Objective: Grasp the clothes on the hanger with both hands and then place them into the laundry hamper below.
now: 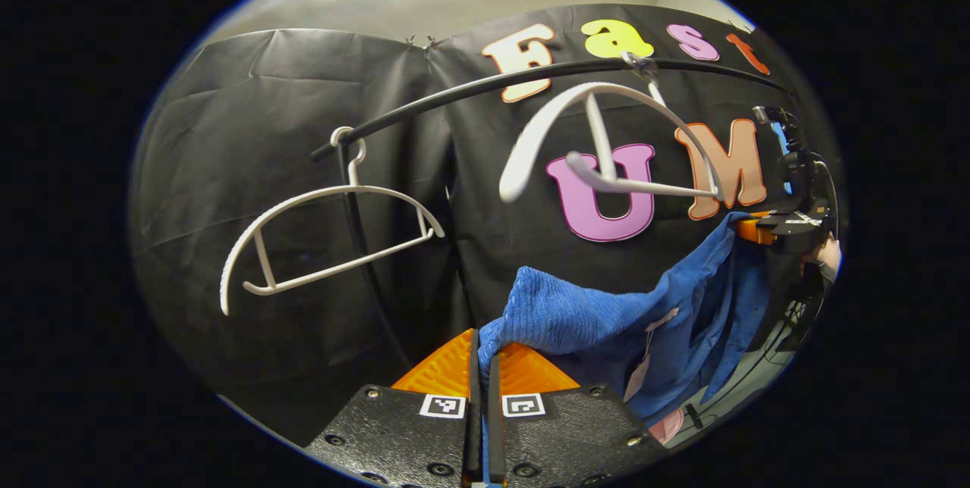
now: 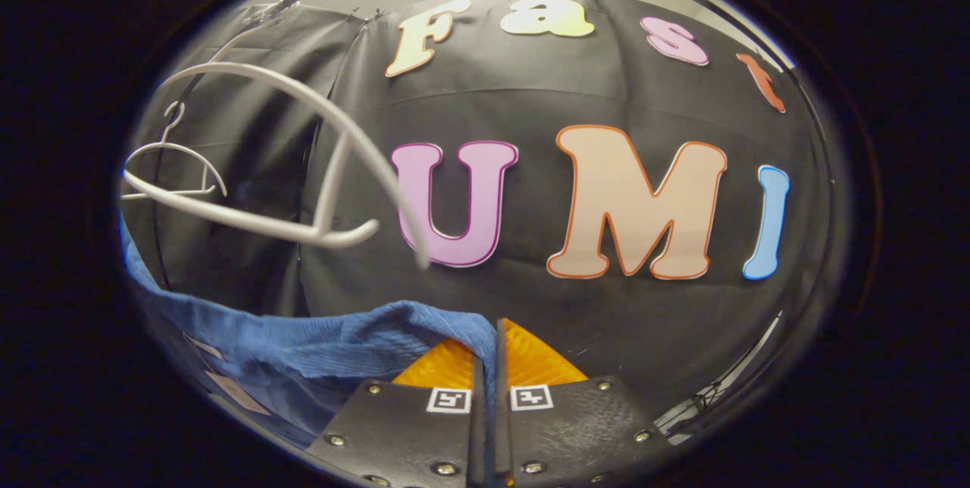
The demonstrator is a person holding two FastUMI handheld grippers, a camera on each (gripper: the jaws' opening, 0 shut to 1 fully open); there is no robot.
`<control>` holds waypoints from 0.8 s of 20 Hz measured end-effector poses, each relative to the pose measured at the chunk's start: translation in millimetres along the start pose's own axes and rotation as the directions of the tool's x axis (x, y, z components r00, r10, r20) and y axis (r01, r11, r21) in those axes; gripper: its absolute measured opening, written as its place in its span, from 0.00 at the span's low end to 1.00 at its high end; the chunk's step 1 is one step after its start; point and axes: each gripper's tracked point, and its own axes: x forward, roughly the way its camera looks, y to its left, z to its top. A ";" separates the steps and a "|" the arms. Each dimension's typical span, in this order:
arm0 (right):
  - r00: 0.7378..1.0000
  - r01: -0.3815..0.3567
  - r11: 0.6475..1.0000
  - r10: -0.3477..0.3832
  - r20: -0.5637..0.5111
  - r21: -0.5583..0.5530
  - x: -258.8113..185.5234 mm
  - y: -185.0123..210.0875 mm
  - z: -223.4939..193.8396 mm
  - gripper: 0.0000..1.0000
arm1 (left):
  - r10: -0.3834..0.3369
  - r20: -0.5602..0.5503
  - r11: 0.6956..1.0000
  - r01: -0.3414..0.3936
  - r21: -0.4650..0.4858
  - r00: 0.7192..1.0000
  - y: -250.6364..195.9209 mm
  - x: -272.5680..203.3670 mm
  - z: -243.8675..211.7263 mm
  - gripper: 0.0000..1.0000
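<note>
A blue knitted garment [image 1: 606,321] hangs stretched between my two grippers, clear of the hangers. My left gripper [image 1: 482,351] is shut on one end of it, the cloth pinched between the orange fingers. At the right edge of the left gripper view, my right gripper [image 1: 765,229] grips the other end, held by a hand [image 1: 827,254]. In the right gripper view the right gripper [image 2: 494,336] is shut on the blue garment [image 2: 318,348], which trails off to the left. A bare white hanger [image 1: 606,139] tilts on the black rail [image 1: 530,77] above the garment; the same hanger [image 2: 303,162] looks blurred.
A second empty white hanger [image 1: 333,238] hangs farther left on the rail, also seen as a small hanger [image 2: 170,162] at the left. A white tag [image 1: 644,363] dangles from the garment. Something pink [image 1: 667,426] lies low below it.
</note>
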 end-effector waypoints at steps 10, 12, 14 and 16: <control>0.992 -0.121 0.993 0.121 -0.042 0.003 -27.9 57.6 -23.9 0.05 | -0.164 0.022 0.986 0.164 -0.009 0.986 -74.6 12.0 4.7 0.04; 0.986 -0.158 0.987 0.158 -0.048 0.007 -33.8 73.6 -26.2 0.05 | -0.200 0.031 0.980 0.200 -0.006 0.979 -89.2 14.5 7.7 0.04; 0.980 -0.192 0.981 0.193 -0.054 0.014 -37.9 88.1 -27.9 0.05 | -0.237 0.043 0.971 0.238 -0.010 0.970 -106.8 17.9 10.7 0.04; 0.973 -0.218 0.976 0.219 -0.065 0.029 -40.6 98.3 -34.1 0.05 | -0.274 0.053 0.961 0.275 -0.017 0.960 -122.4 21.0 13.5 0.04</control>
